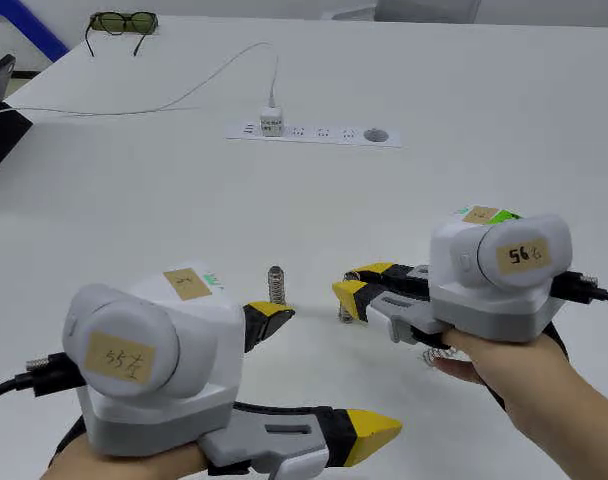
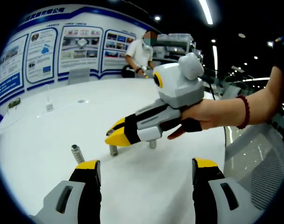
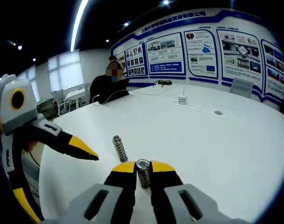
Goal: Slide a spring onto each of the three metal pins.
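The right gripper (image 3: 142, 167) has its fingers (image 3: 125, 169) drawn narrow around a spring (image 3: 142, 175) that stands upright between the yellow tips, near the near edge of the table (image 1: 464, 90). Just beyond it, a second spring (image 3: 118, 148) sits upright on its pin, apart from both grippers. In the left gripper view a third pin (image 2: 152, 144) stands partly hidden beneath the right gripper's body. The left gripper (image 2: 146, 165) hangs just above the table with its fingers (image 2: 88, 169) spread wide and holding nothing, and they point toward the pins. A power strip (image 1: 314, 131) with a white charger (image 1: 272, 122) plugged in lies toward the middle of the table. A pair of sunglasses (image 1: 122, 22) rests near the far left corner.
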Demonstrator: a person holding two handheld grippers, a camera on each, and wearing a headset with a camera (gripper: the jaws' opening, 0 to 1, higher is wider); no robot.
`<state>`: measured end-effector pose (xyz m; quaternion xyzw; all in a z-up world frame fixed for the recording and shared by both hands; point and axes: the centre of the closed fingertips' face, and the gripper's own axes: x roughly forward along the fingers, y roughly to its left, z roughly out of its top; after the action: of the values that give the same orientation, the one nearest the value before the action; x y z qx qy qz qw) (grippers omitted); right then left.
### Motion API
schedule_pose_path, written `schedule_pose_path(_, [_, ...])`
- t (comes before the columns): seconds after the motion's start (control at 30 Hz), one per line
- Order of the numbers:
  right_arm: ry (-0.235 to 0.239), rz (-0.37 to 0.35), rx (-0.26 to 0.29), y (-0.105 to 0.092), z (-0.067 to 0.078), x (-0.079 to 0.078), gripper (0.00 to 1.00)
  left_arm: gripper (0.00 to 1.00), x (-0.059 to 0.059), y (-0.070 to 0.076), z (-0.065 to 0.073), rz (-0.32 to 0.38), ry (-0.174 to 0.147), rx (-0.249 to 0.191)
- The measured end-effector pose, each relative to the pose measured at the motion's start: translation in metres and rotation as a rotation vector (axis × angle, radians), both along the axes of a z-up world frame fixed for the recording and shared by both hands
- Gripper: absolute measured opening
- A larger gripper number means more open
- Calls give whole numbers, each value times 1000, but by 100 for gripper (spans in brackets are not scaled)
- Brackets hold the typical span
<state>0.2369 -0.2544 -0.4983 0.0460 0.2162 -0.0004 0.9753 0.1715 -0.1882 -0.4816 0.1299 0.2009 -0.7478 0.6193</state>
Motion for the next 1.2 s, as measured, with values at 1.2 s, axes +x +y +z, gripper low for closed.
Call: schedule_pose_path(1.2, [-41,-32,50,-2,24,-9,28,74,3,-3,9,6,-53,-49])
